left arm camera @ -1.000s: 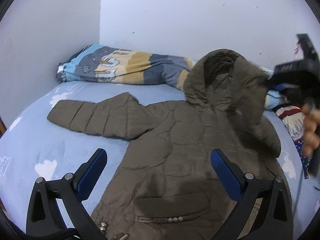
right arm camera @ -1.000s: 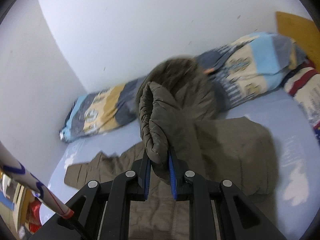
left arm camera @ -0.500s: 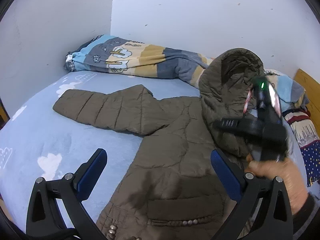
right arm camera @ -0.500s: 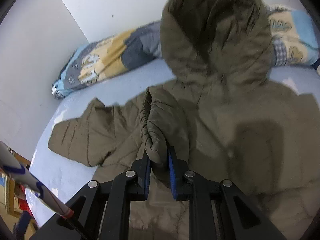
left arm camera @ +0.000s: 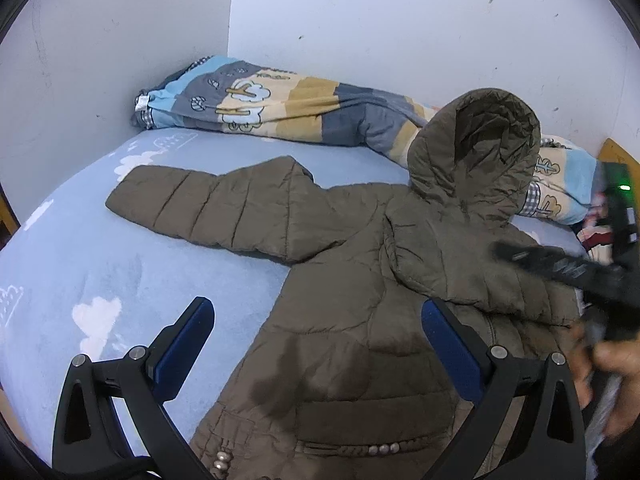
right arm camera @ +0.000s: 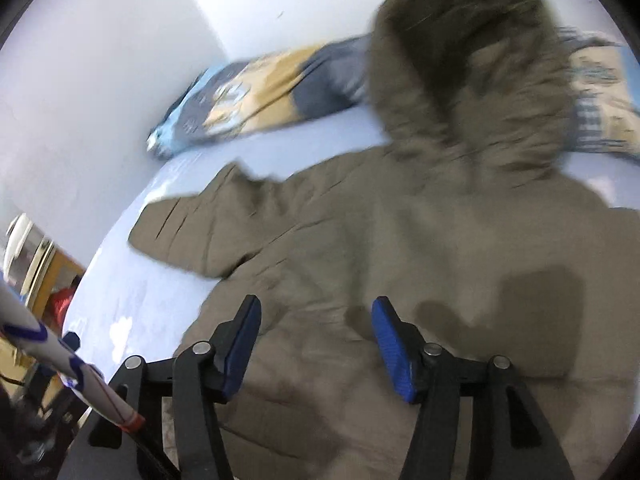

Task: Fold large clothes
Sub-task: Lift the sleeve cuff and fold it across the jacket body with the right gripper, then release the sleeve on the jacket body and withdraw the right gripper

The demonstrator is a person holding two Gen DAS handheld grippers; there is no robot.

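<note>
Jacket (left arm camera: 352, 312) first: the olive puffer lies spread on your bed (left arm camera: 72, 264), on the pale blue sheet with white clouds, its hood (left arm camera: 476, 152) propped against the rolled striped quilt (left arm camera: 280, 108) along the far wall. One sleeve (left arm camera: 208, 212) stretches flat to the left in your left wrist view, while the other sleeve (left arm camera: 460, 264) is folded across the chest and rests on the body of the jacket. Your left gripper (left arm camera: 318, 356) hovers over the lower part of the jacket with its fingers (left arm camera: 184, 348) spread wide and nothing between them. Your right gripper (right arm camera: 316, 344) has just been opening: its blue fingers (right arm camera: 390, 344) stand apart above the jacket's front, the cloth lies under them rather than pinched, and the sleeve is released. From the left wrist view the right gripper shows as a blurred black shape at the right edge, with your hand (left arm camera: 608, 376) on it beside the folded sleeve. The right wrist view is smeared by motion, so fine detail of the hood there cannot be told.
</note>
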